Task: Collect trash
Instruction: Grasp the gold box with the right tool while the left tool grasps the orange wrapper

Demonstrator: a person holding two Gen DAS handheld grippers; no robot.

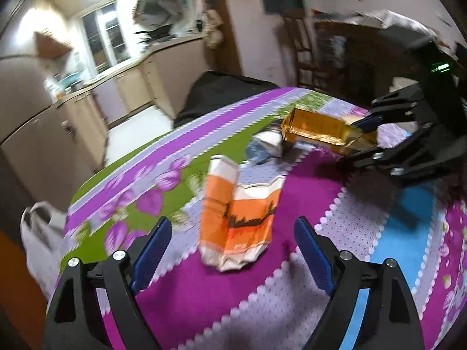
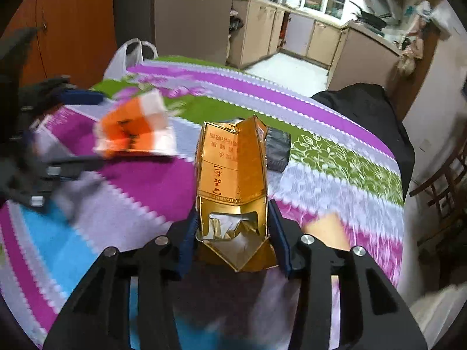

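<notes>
Both grippers work over a table covered with a cloth point(image 1: 181, 145) striped in purple, green, lilac and blue. On the right, the right gripper point(image 2: 233, 242) is clamped on a gold cigarette pack point(image 2: 232, 175), its two blue pads pressed flat against the pack's sides near the torn-open end, where crumpled foil lining shows; the rest of the pack juts forward beyond the fingertips, above the cloth. From the left wrist camera that same gripper appears at the right edge of the view, with the gold pack sticking out of it toward the middle of the table. On the other side, the left gripper point(image 1: 233, 250) stands with its jaws spread wide and nothing between the pads; a crumpled orange and white paper carton point(image 1: 238, 215) sits on the cloth just ahead of the fingertips, in line with the gap, without touching either pad. Farther along the table, between the orange carton and the gold pack, lies a small grey and white crumpled wrapper point(image 1: 265, 145). A white plastic bag point(image 1: 41, 233) hangs off the table's far edge, near an orange-brown wooden door point(image 2: 73, 23). Kitchen cabinets point(image 2: 297, 35) and a wooden chair point(image 1: 303, 49) fill the background.
</notes>
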